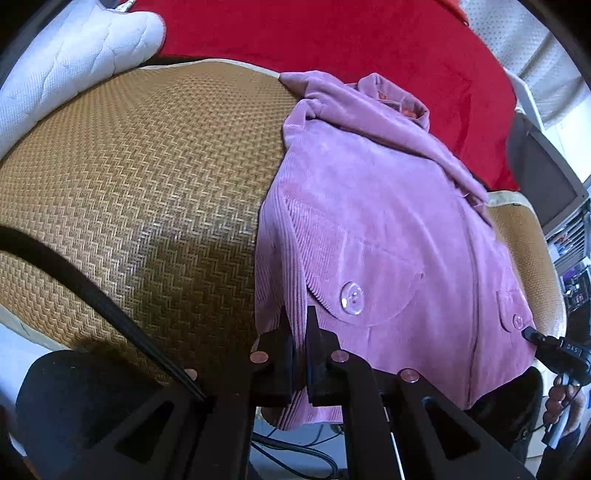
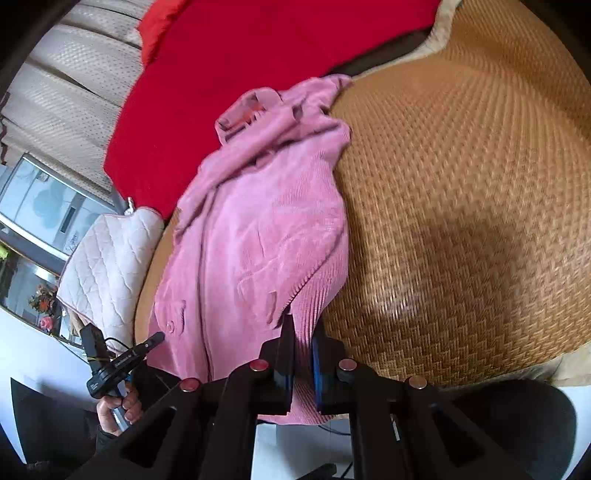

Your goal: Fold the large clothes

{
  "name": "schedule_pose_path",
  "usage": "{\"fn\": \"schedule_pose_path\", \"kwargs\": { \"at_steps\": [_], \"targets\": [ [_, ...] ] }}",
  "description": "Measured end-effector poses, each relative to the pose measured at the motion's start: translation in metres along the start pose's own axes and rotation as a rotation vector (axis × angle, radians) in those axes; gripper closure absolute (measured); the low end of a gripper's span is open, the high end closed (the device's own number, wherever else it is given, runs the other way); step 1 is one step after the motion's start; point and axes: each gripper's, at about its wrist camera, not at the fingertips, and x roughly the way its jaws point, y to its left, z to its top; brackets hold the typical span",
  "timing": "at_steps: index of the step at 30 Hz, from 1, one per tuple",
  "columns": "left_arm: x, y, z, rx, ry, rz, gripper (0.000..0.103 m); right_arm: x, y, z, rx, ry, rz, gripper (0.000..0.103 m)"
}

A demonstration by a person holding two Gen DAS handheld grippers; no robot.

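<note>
Currently, the pink corduroy jacket (image 1: 388, 229) lay along 1 side of the woven mat (image 1: 140, 192), its hem hanging over the mat's near edge and its collar reaching toward the far edge, next to the red blanket (image 1: 332, 33). The left gripper (image 1: 297, 325) was clamped on the ribbed hem at 1 corner, and the right gripper (image 2: 303, 332) was pinched on the hem at the other corner, both with jaws nearly closed on fabric. Judged risk: each grip caught only a narrow strip of cloth, so a quick lift could pull the hem free, and uneven lifting by the 2 hands would skew the fold or bunch the crumpled collar area further. The corduroy was soft, thick and finely ridged, with a round translucent button (image 1: 351, 297) on a curved pocket flap. The mat was stiff, herringbone-woven and slightly glossy. A quilted white pad (image 1: 74, 62) lay at the mat's far corner.
</note>
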Motion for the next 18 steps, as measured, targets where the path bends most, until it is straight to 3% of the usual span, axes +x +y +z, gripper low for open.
{"fn": "schedule_pose_path", "kwargs": {
  "at_steps": [4, 5, 6, 8, 12, 16, 17, 18],
  "targets": [
    [0.009, -0.010, 0.007, 0.014, 0.007, 0.015, 0.098, 0.007, -0.014, -0.001, 0.033, -0.013, -0.008, 0.085],
    [0.013, -0.014, 0.012, 0.016, 0.009, 0.018, 0.098, 0.004, -0.014, -0.001, 0.027, -0.024, -0.013, 0.075],
    [0.014, -0.014, 0.012, 0.016, 0.011, 0.023, 0.098, 0.001, -0.013, -0.001, 0.021, -0.038, -0.023, 0.048],
    [0.017, -0.015, 0.013, 0.008, 0.013, 0.026, 0.090, -0.007, -0.013, -0.004, 0.013, -0.066, -0.055, 0.013],
    [0.037, -0.029, 0.020, 0.011, 0.020, 0.038, 0.087, 0.002, -0.009, -0.003, -0.016, -0.037, -0.075, 0.014],
    [0.046, -0.037, 0.023, 0.016, 0.026, 0.050, 0.083, 0.020, 0.005, -0.010, -0.099, -0.019, -0.211, 0.022],
    [0.047, -0.038, 0.023, 0.018, 0.028, 0.052, 0.083, 0.025, 0.013, -0.013, -0.145, -0.009, -0.265, 0.042],
    [0.048, -0.039, 0.024, 0.021, 0.028, 0.055, 0.083, 0.029, 0.018, -0.014, -0.167, -0.001, -0.307, 0.072]
  ]
}}
